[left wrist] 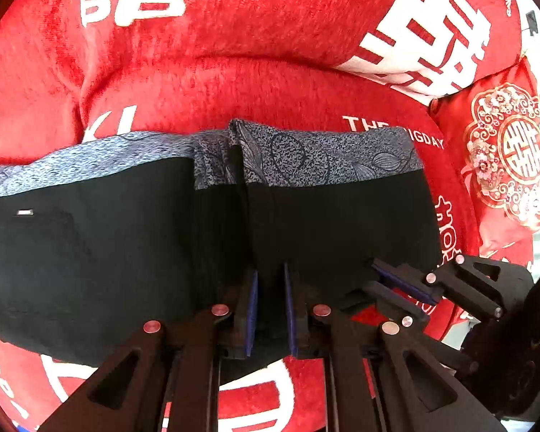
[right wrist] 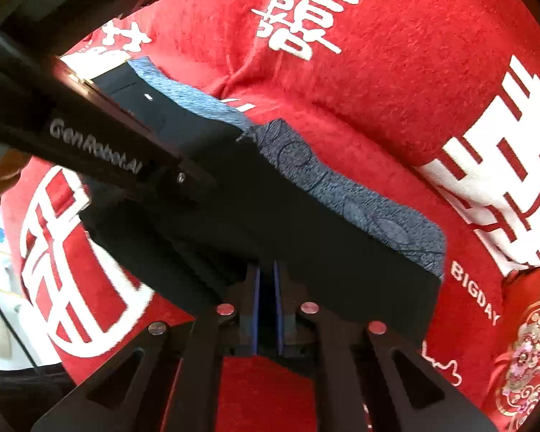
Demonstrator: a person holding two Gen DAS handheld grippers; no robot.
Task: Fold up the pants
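Basically, pants (left wrist: 133, 252) lie flat on a red blanket (left wrist: 234, 46), black with a grey patterned band along the far edge. Bare blanket all round, most of it far; a red cushion (left wrist: 504, 158) sits at the right. Both grippers point steeply down at the near hem. Left gripper (left wrist: 270, 309) is clamped on the hem near the middle fold. Right gripper (right wrist: 266, 306) is pinched tight on black fabric, nearer the pants' right end.

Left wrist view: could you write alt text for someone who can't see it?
The left gripper is clamped on the near edge of black pants with a grey patterned waistband, lying on a red blanket. The right gripper pinches the same edge nearby.
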